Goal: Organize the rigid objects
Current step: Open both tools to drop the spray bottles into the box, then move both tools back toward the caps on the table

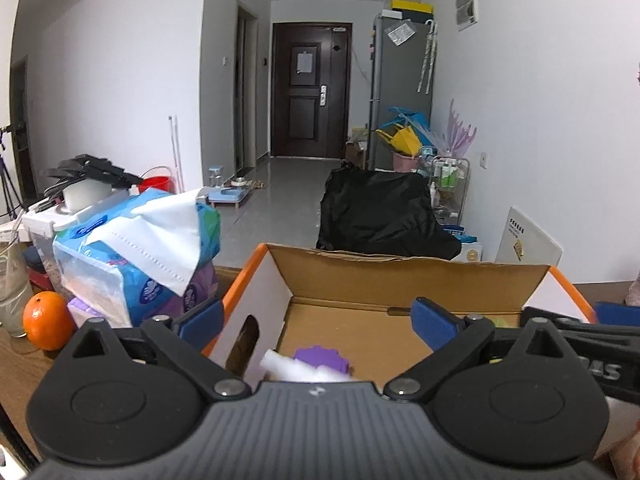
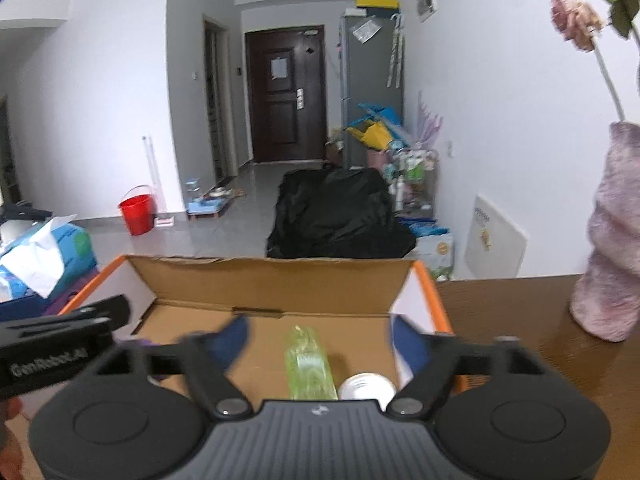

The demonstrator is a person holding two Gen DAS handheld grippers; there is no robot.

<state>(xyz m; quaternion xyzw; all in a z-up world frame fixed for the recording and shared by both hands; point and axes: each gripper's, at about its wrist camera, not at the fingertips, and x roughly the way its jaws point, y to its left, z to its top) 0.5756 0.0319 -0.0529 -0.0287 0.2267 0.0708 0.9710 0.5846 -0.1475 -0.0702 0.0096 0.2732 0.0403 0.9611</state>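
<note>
Two grippers hover over one cardboard box [image 2: 280, 280] with orange edges that sits on the table [image 2: 520, 304], and both stand wide apart with nothing between their blue pads. Straight ahead of the right gripper [image 2: 320, 344], low between its fingers, lies one pale green bottle [image 2: 310, 364]; its long axis runs away from the gripper toward the far wall of the box, so I judge the jaws already straddle it across its narrow width. One white round-topped container [image 2: 366, 388] sits just beside the bottle on its right. The left gripper [image 1: 318, 320] looks into the box's left end, where one purple ridged thing [image 1: 322, 360] and one white cylindrical piece [image 1: 280, 364] lie touching or nearly so, partly hidden by the gripper body. The right gripper seems the nearer to the green bottle. Outside the box I count one orange [image 1: 47, 320] and one tissue pack [image 1: 136, 248] to the left, and one pink vase [image 2: 612, 232] to the right.
</note>
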